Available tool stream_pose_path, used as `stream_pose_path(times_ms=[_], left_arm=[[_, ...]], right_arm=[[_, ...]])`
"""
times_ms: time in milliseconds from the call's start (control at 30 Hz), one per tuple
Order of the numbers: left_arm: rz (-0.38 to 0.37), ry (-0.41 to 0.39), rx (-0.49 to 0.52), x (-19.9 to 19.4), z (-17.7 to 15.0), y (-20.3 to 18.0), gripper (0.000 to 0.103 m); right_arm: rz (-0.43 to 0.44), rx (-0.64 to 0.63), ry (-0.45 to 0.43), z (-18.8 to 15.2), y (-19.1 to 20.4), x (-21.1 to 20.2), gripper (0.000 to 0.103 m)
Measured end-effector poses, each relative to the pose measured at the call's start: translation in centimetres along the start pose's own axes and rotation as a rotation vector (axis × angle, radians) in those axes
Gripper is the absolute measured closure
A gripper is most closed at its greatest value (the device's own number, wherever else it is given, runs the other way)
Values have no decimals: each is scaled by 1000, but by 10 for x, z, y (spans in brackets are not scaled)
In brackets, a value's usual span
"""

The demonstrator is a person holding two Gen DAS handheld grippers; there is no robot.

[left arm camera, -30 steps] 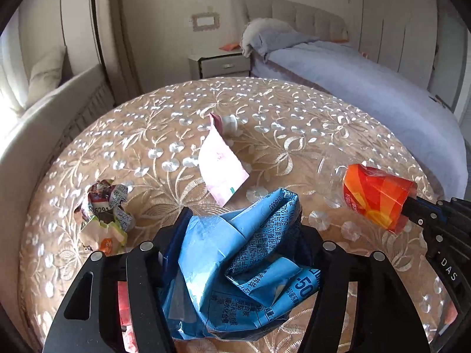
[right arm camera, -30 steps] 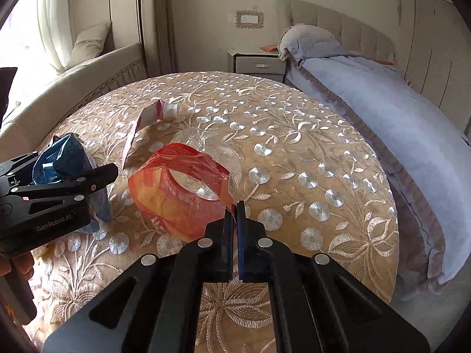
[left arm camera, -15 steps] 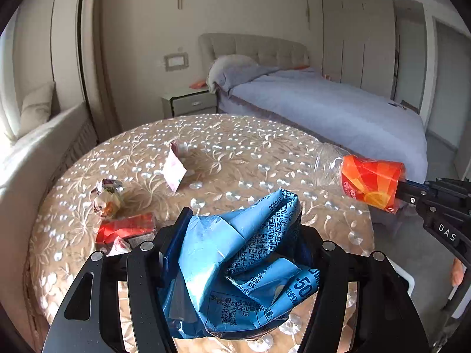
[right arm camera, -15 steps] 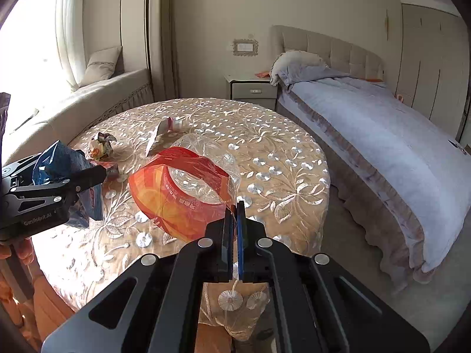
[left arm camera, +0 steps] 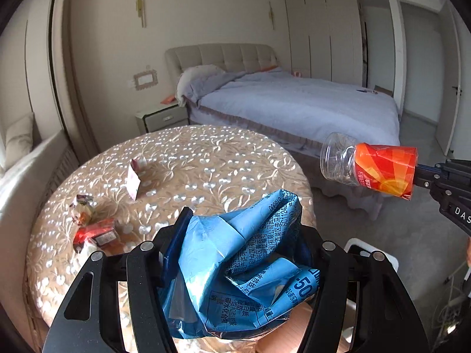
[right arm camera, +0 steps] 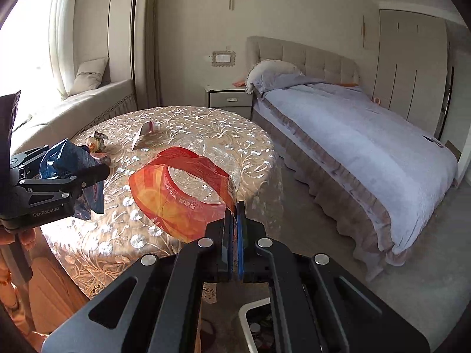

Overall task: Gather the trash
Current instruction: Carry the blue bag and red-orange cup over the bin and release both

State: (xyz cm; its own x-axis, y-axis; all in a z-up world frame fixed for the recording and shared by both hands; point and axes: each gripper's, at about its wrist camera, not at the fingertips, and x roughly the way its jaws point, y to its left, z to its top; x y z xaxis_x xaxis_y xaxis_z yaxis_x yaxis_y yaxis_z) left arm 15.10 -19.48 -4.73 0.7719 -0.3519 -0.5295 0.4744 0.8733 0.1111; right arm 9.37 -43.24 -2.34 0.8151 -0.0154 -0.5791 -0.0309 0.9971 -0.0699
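Two hand-held grippers: left hand-held gripper [left arm camera: 244, 261] and right hand-held gripper [right arm camera: 234, 220]. One blue wrapper [left arm camera: 247, 273], one plastic bottle [left arm camera: 371, 169]. On the worktop [left arm camera: 206, 164]: one pink packet [left arm camera: 133, 181], one crumpled wrapper [left arm camera: 83, 209], one red packet [left arm camera: 98, 234]. One white bin [right arm camera: 253, 323].

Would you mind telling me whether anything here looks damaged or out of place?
Yes: litter lies on the round table, namely a crumpled wrapper, a red packet and a pink paper. The right gripper pinches a crushed plastic bottle by its loose orange label.
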Motion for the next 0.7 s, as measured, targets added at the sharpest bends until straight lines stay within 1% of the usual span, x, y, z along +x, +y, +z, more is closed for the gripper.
stream_pose_path(times_ms=[133, 233, 333, 533, 700], left_arm=[[-41, 7, 41, 2, -2, -26, 42], [-83, 21, 77, 5, -6, -48, 42], [-124, 37, 124, 10, -9, -73, 42], [-203, 85, 219, 33, -18, -118, 42], [-250, 138, 285, 58, -28, -151, 42]], right_arm=[[-19, 14, 7, -10, -12, -13, 100], [-53, 5, 12, -19, -20, -24, 100], [-114, -30, 26, -31, -27, -31, 100], [-174, -35, 97, -58, -48, -36, 100], [-205, 3, 163, -82, -70, -33, 100]])
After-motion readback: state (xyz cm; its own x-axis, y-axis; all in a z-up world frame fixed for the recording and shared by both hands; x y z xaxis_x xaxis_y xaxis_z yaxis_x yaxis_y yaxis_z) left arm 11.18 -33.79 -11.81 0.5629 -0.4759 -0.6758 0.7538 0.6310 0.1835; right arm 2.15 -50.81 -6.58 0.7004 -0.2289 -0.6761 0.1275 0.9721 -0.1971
